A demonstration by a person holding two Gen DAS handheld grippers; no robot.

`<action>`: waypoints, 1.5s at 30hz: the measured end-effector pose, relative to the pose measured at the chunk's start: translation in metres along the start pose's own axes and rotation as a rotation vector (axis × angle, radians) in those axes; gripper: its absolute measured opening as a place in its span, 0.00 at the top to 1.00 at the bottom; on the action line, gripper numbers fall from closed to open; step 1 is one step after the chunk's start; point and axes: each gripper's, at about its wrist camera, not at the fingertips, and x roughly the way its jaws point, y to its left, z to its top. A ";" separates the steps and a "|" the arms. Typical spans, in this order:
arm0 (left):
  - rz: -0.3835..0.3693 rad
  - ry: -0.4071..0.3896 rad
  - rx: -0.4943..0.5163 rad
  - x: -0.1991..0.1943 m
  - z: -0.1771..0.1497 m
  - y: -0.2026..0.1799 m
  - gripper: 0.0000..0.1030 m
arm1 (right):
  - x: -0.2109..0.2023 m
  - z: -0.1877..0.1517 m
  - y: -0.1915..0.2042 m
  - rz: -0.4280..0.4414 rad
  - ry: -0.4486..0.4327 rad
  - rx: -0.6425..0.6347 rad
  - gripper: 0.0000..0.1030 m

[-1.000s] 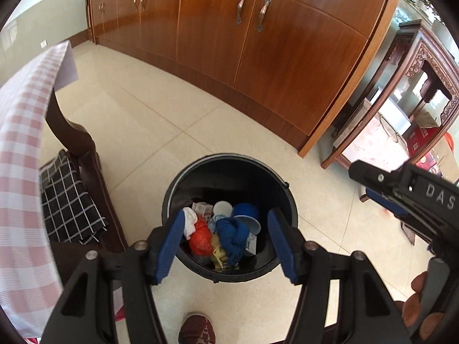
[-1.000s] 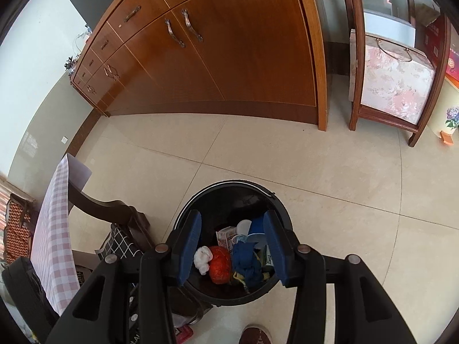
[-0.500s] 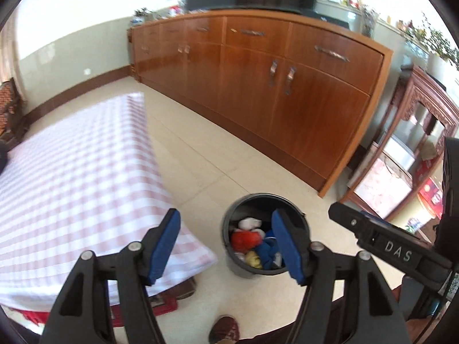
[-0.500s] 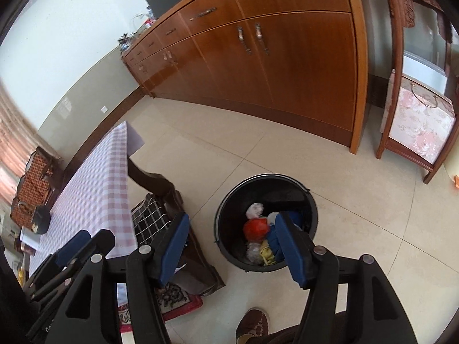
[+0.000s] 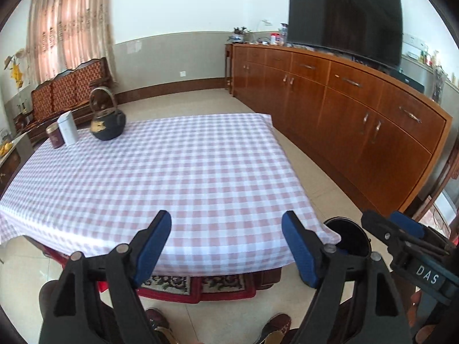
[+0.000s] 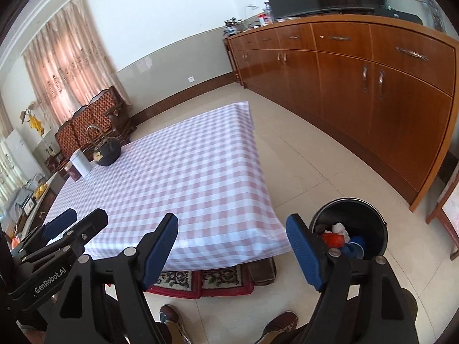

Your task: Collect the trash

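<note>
Checked tablecloth (image 5: pixel 178 166) shows no scraps; scan it before reaching, both grippers' jaws apart and empty, bin (image 6: pixel 370 215) near right holding rubbish.

Ahead of both sets of wide-apart jaws, the checked tablecloth (image 5: pixel 178 172) is bare and flat. Far off to the left, a black kettle (image 5: pixel 107 123), a white box (image 5: pixel 67 132) and a small tin (image 5: pixel 55 139) stand close together. A black bin (image 6: pixel 355 229) sits on the floor, right of the jaws.
</note>
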 end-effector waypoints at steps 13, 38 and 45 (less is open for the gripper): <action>0.096 -0.084 -0.065 -0.034 -0.010 0.047 0.13 | -0.036 -0.012 0.096 -0.025 -0.126 -0.138 0.18; 0.044 -0.083 -0.050 -0.052 -0.015 0.036 0.10 | -0.067 -0.015 0.079 -0.116 -0.171 -0.131 0.18; 0.023 -0.066 -0.029 -0.050 -0.018 0.023 0.09 | -0.067 -0.018 0.064 -0.141 -0.155 -0.107 0.17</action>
